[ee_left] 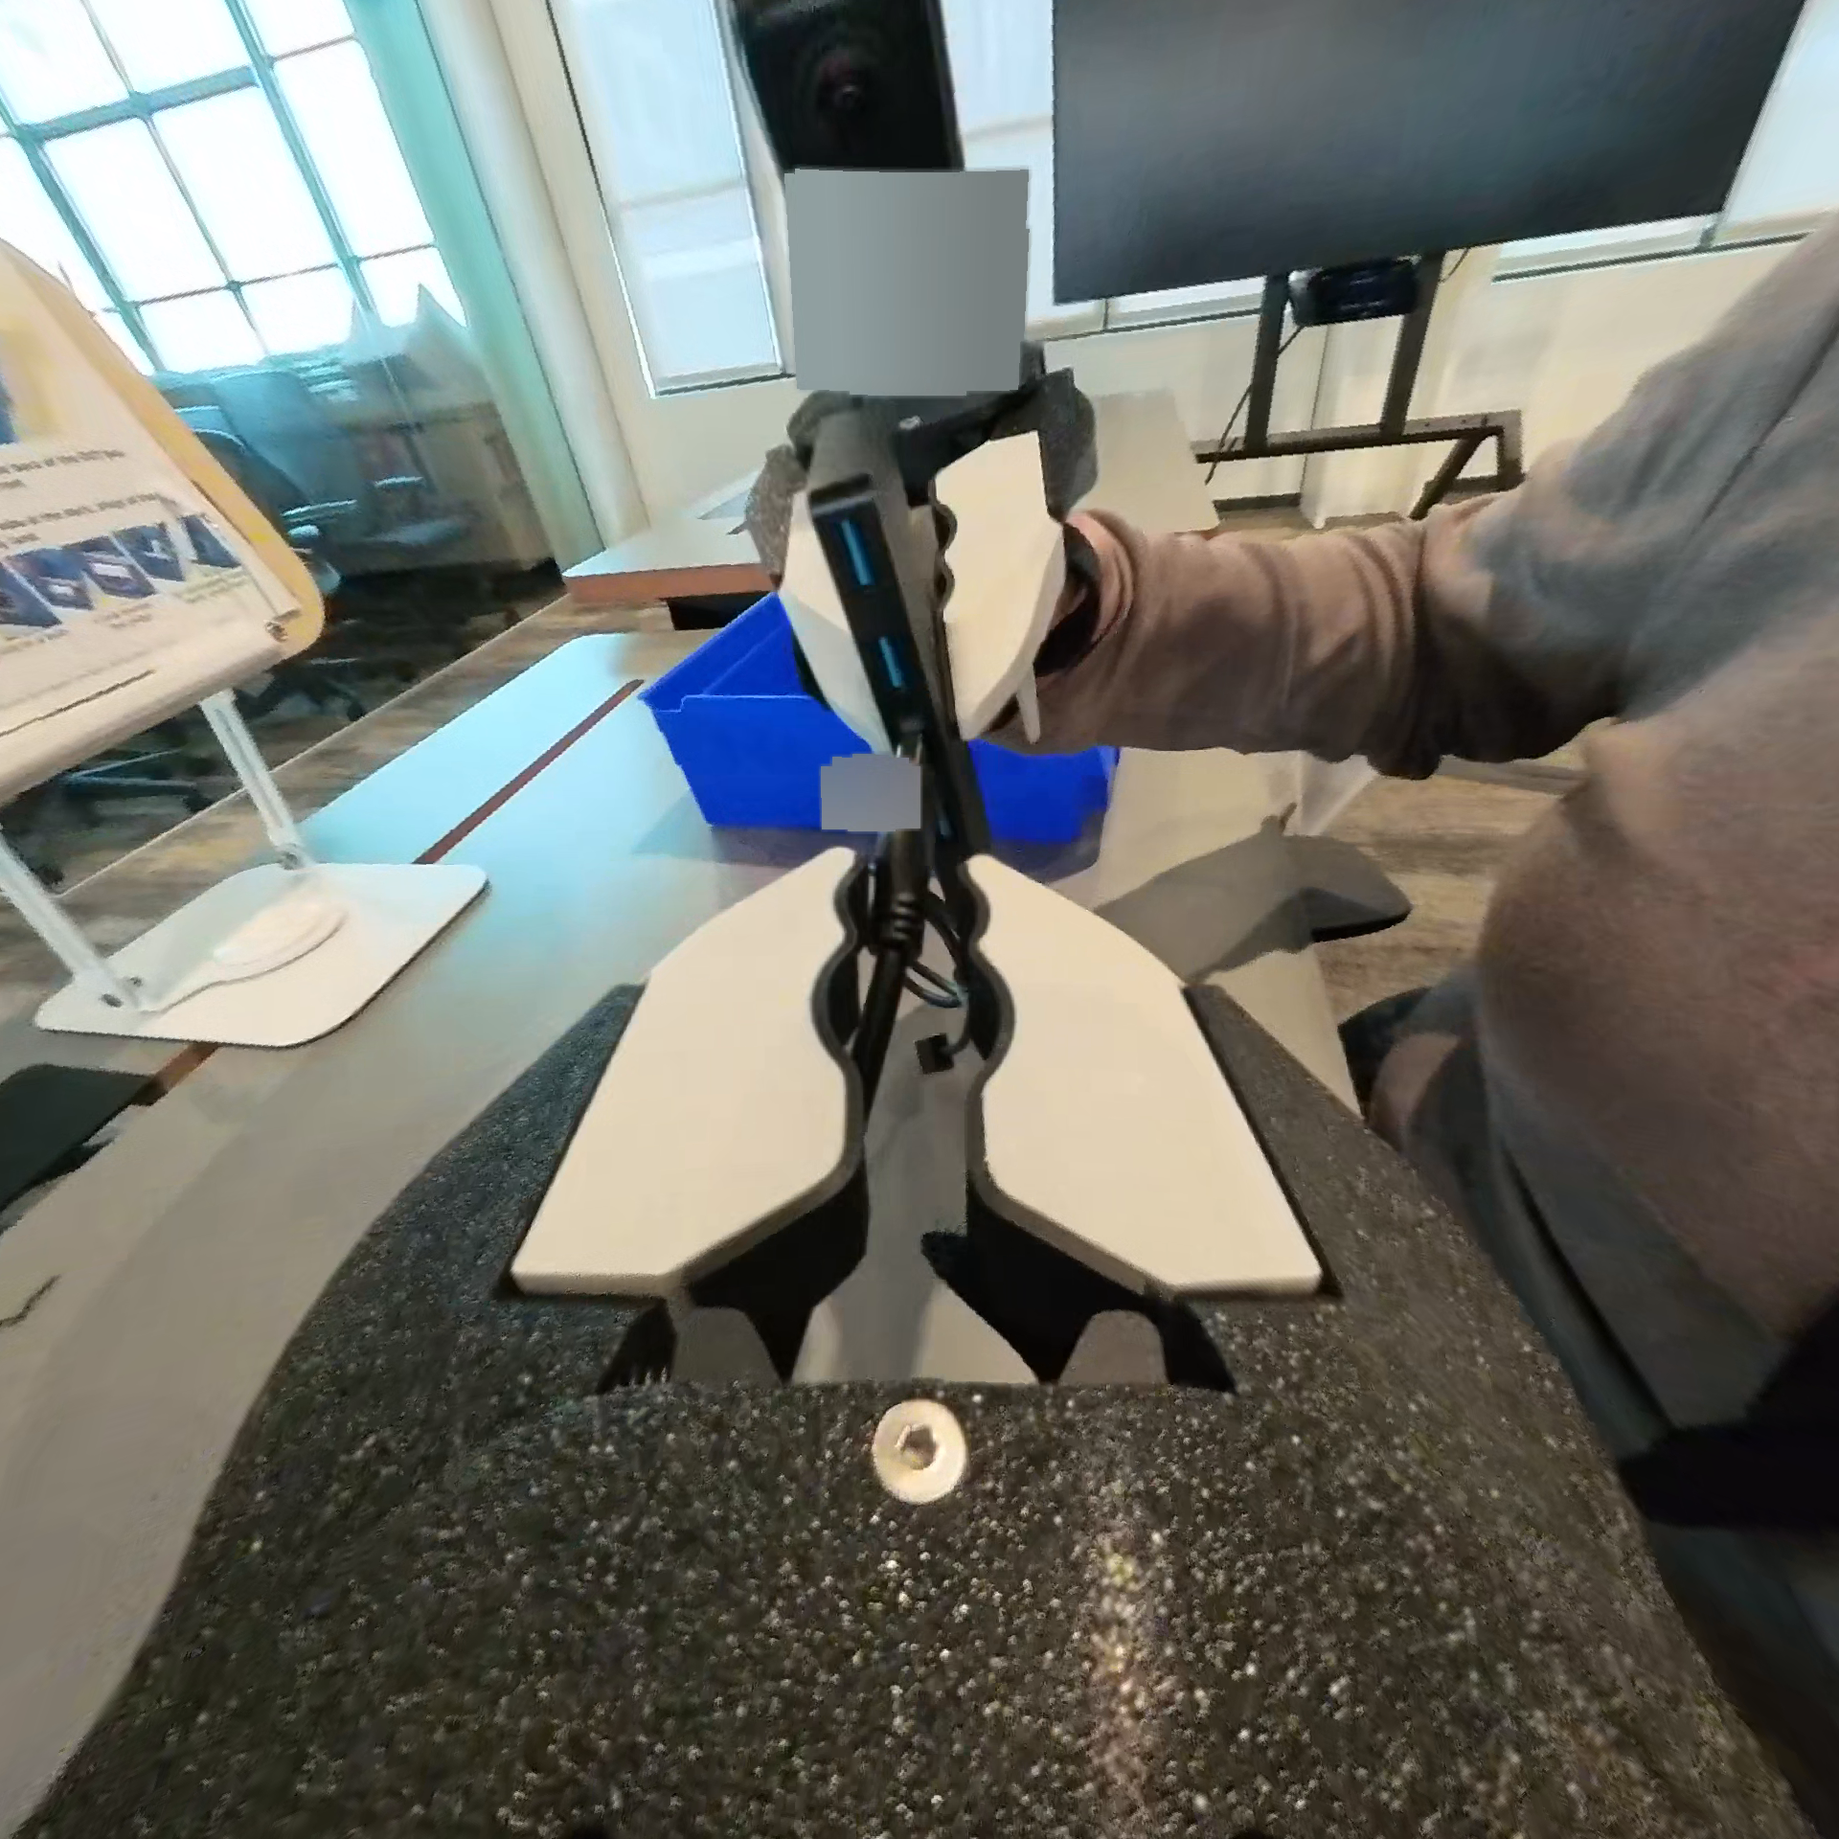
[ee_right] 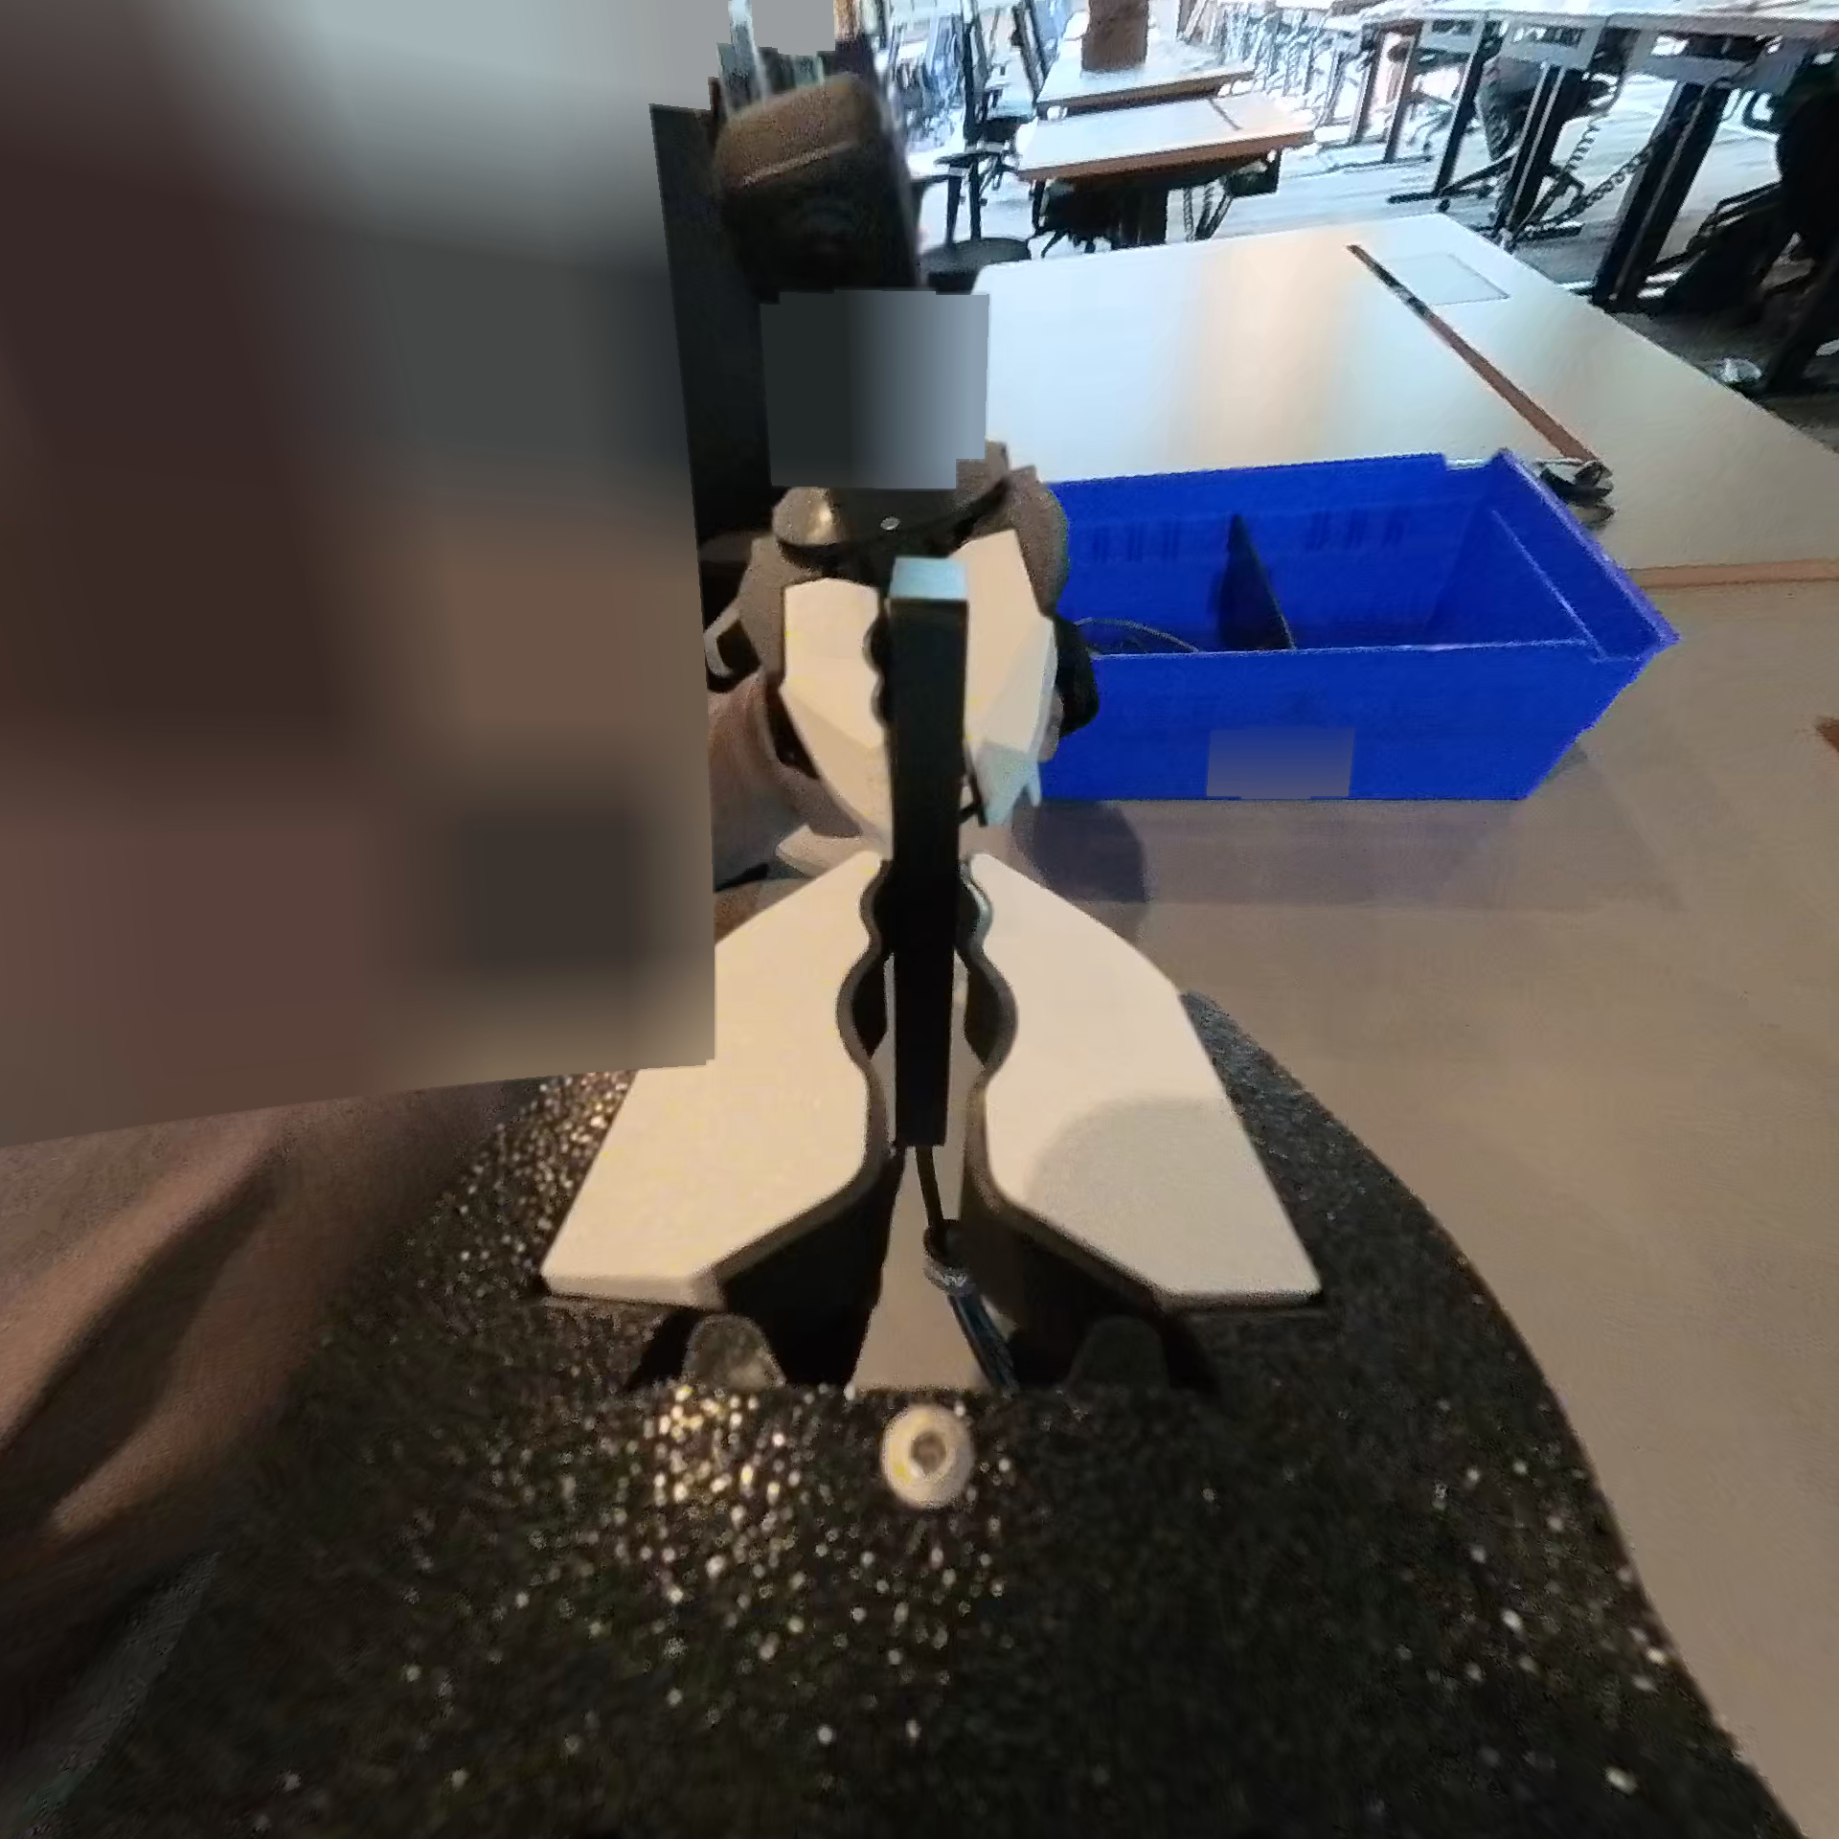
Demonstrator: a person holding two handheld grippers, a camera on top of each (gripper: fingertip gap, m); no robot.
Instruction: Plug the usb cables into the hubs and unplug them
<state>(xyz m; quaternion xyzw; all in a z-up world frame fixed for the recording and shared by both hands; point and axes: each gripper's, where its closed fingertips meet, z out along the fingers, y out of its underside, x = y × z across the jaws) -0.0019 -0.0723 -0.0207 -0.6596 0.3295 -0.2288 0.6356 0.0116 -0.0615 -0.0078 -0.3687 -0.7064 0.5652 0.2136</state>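
Observation:
My right gripper [ee_right: 925,866] is shut on a slim black USB hub [ee_right: 925,995] and holds it edge-on above the table. In the left wrist view the right gripper [ee_left: 930,731] faces me, and the hub [ee_left: 876,597] shows blue ports along one side. My left gripper [ee_left: 908,868] is shut on the black plug end of a USB cable [ee_left: 889,930]. The plug sits right at the hub's lower end; whether it is seated in a port is hidden. The left gripper also shows in the right wrist view [ee_right: 940,816], just beyond the hub.
A blue bin [ee_right: 1393,697] with a black divider stands on the grey table [ee_right: 1443,1045] to the right; it also shows in the left wrist view [ee_left: 766,766]. A white sign stand [ee_left: 269,925] is at the left. A person's sleeve [ee_left: 1393,617] reaches in from the right. My left and right fingertips are right by each other.

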